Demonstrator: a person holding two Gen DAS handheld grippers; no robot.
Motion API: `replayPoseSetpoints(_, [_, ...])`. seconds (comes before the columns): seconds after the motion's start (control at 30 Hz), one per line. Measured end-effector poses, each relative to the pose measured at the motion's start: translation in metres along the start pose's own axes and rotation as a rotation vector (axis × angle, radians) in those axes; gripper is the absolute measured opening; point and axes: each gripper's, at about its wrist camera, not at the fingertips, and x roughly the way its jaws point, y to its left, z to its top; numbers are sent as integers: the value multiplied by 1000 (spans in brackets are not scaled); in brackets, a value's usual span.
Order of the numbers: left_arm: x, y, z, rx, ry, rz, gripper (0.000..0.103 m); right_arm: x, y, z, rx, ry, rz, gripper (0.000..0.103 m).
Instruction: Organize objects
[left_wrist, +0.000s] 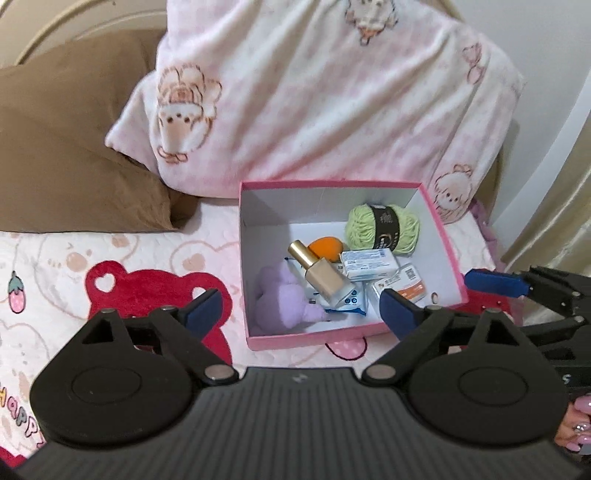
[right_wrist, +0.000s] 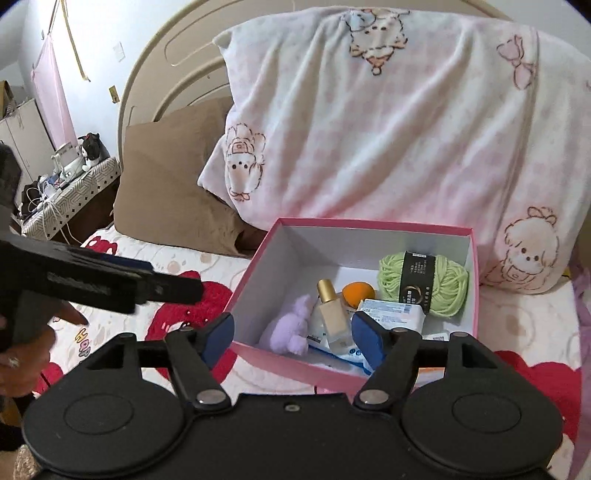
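We note the bed (right_wrist: 155, 258) first: a quilted cover with red bear prints, bare of loose items wherever either view reaches, so we judge the gathering mostly or wholly done. A big pink-and-white cushion (right_wrist: 388, 122) leans behind, its lower edge just beyond the far wall of the pink box (left_wrist: 441, 236), with a brown pillow (left_wrist: 66, 147) to its left; room there is tight. The box sits open on the cover, no lid in view, near the bed's right side, where a curtain (left_wrist: 554, 206) hangs close. Inside we count green yarn (left_wrist: 382, 229) in the far right corner, a lilac plush (left_wrist: 284, 299) near left, white packets (left_wrist: 369, 264) in the middle, a gold-capped bottle (left_wrist: 325, 275) lying slanted across them, and an orange sponge (left_wrist: 325, 249) behind it. Our left gripper (left_wrist: 301, 306) hangs over the near wall with jaws spread wide and nothing between them. The right gripper (right_wrist: 291, 339) likewise stands apart and empty, above the near rim. Open room lies left and toward us; what remains, we judge, is tidying or covering the box, if a lid turns up.
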Motion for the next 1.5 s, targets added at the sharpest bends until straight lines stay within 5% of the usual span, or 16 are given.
replayPoseSetpoints(0.63, [-54, -8, -54, 33, 98, 56, 101, -73, 32, -49, -5, -14, -190, 87])
replayPoseSetpoints(0.83, [-48, -8, -71, 17, 99, 89, 101, -73, 33, -61, 20, -1, -283, 100])
replayPoseSetpoints(1.5, [-47, -6, -91, 29, 149, 70, 101, -59, 36, -79, 121, 135, -377, 100])
